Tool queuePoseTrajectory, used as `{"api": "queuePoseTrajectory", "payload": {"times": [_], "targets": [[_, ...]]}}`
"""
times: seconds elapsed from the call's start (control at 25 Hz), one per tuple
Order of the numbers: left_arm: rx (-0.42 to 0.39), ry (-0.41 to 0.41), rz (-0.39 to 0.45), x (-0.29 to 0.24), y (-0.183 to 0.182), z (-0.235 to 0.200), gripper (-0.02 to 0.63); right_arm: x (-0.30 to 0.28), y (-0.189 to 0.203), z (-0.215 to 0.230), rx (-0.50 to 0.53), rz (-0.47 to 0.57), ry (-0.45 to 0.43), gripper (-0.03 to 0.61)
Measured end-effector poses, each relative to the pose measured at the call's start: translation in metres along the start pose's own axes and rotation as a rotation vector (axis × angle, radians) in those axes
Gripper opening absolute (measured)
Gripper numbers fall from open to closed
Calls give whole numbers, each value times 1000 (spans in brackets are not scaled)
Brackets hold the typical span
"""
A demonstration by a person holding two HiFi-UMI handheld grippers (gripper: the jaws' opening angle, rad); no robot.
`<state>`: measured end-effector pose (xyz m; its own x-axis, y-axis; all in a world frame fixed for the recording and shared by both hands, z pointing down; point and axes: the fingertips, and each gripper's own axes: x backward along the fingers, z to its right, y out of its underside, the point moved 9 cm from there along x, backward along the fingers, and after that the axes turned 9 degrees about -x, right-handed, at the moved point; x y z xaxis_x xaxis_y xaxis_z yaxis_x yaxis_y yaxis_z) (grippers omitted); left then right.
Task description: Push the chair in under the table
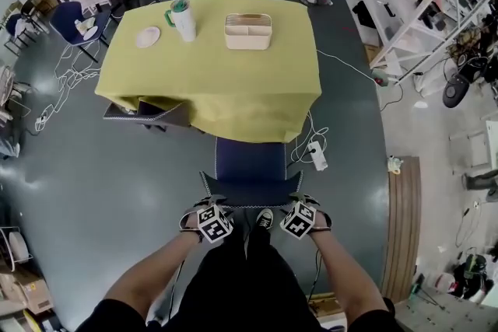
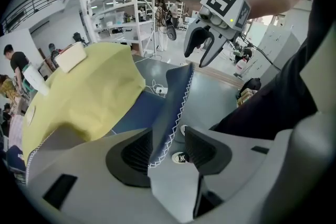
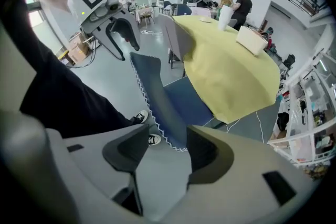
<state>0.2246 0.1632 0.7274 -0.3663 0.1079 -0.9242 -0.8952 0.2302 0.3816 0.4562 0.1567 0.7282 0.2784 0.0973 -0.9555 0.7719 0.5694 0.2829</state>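
Straddling the top edge of the chair's backrest [image 1: 250, 186], the left gripper [image 2: 167, 147] and right gripper [image 3: 164, 152] both stand with jaws apart, gripping nothing. The chair [image 1: 250, 159] sits mostly out in front of the yellow-covered table [image 1: 210, 89]. The whole push seems left to do.

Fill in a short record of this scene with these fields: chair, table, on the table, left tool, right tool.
chair: blue, seat front at the table's edge, not yet pushed in
table: draped in a yellow cloth
on the table: plate, lidded cup, divided box
left tool: open, jaws astride the top edge of the backrest
right tool: open, astride the same edge
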Motion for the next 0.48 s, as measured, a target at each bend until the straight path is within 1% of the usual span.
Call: {"api": "queuePoseTrajectory", "payload": {"times": [0.24,0.4,0.48], "targets": [[-7,17,-43,-18,7,-2,178,-21,1,2,64,-47,25,207],[26,16,-38,-26,11,-7,178,-39,-1,-1,83,-61,13,207],[26,13,-38,-29,12,-9,176,-44,-2,-1,91,-65,20,207]]}}
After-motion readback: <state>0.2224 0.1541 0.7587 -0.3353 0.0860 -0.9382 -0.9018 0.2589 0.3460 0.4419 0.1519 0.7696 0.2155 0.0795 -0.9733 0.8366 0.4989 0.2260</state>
